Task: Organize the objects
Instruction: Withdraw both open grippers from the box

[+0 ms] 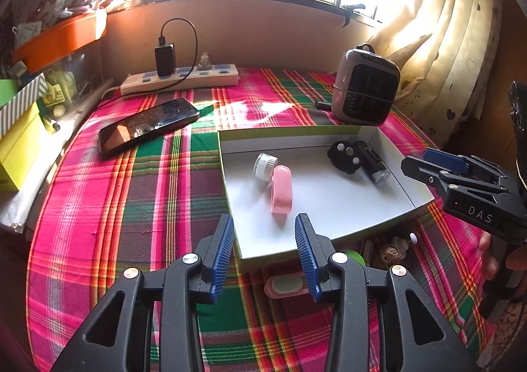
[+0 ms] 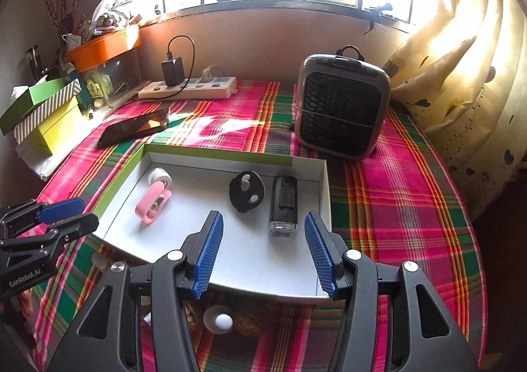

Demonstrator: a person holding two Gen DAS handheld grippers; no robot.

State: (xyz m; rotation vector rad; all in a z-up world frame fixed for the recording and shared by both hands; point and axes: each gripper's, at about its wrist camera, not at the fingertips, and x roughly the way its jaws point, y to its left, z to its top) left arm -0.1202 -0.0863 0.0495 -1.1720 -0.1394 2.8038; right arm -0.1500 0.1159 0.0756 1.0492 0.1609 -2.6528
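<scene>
A shallow white box with green sides point(image 1: 329, 223) point(image 2: 230, 260) lies on the plaid cloth. In it are a pink clip point(image 1: 281, 189) point(image 2: 153, 204), a small white jar point(image 1: 265, 166) point(image 2: 159, 177), a black round disc point(image 1: 344, 156) point(image 2: 247, 190) and a black bike light point(image 1: 372, 161) point(image 2: 284, 205). My left gripper point(image 1: 265, 240) is open and empty over the box's near left corner. My right gripper point(image 2: 263, 240) is open and empty over the box's near edge, just short of the light. It also shows in the left wrist view point(image 1: 428, 162). Small items lie under the grippers: a pink piece point(image 1: 286, 284), a white ball in a ring point(image 2: 222, 321).
A phone point(image 1: 148, 128) point(image 2: 135, 126) lies left of the box. A power strip with a charger point(image 1: 179, 77) point(image 2: 187, 87) runs along the back wall. A grey heater point(image 1: 364, 88) point(image 2: 341, 105) stands behind the box. Stacked boxes point(image 2: 46, 118) are at the left, a curtain point(image 2: 461, 75) at the right.
</scene>
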